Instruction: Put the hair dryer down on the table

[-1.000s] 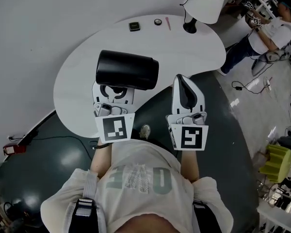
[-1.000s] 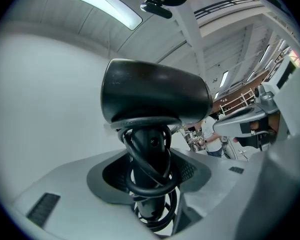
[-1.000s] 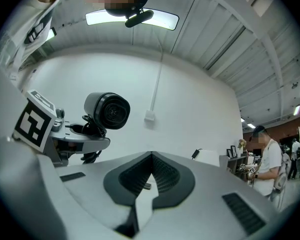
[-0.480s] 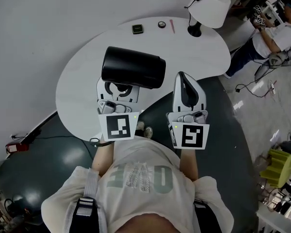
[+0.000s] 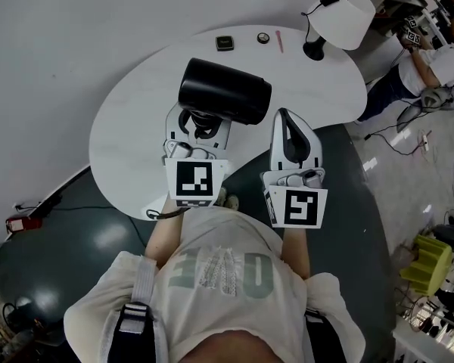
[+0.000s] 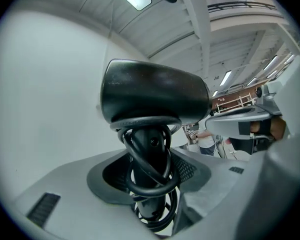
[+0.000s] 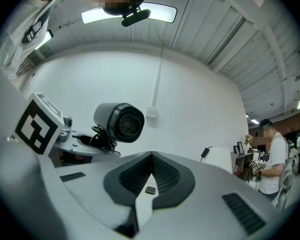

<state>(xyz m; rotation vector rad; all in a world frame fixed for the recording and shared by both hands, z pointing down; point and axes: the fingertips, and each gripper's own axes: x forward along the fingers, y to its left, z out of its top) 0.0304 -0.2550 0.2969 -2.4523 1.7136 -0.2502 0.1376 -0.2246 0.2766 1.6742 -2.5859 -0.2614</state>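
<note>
A black hair dryer (image 5: pixel 225 91) is held over the white table (image 5: pixel 121 142), its barrel lying crosswise. My left gripper (image 5: pixel 199 131) is shut on the dryer's handle (image 6: pixel 150 149), which has the cord wound around it. In the left gripper view the barrel (image 6: pixel 155 94) towers above the jaws. The right gripper (image 5: pixel 285 123) hovers just right of it at the table's near edge, jaws together with nothing between them. From the right gripper view the hair dryer (image 7: pixel 119 122) shows up end-on at the left, beside the left gripper's marker cube (image 7: pixel 37 124).
At the table's far end stand a white lamp (image 5: pixel 340 10), a small dark square item (image 5: pixel 225 42), a round item (image 5: pixel 263 38) and a pink pen (image 5: pixel 279 42). A dark floor mat (image 5: pixel 76 233) lies under the table. Another person (image 5: pixel 439 63) works at the far right.
The left gripper has carried the hair dryer a little farther out over the table and to the right. The right gripper has hardly moved.
</note>
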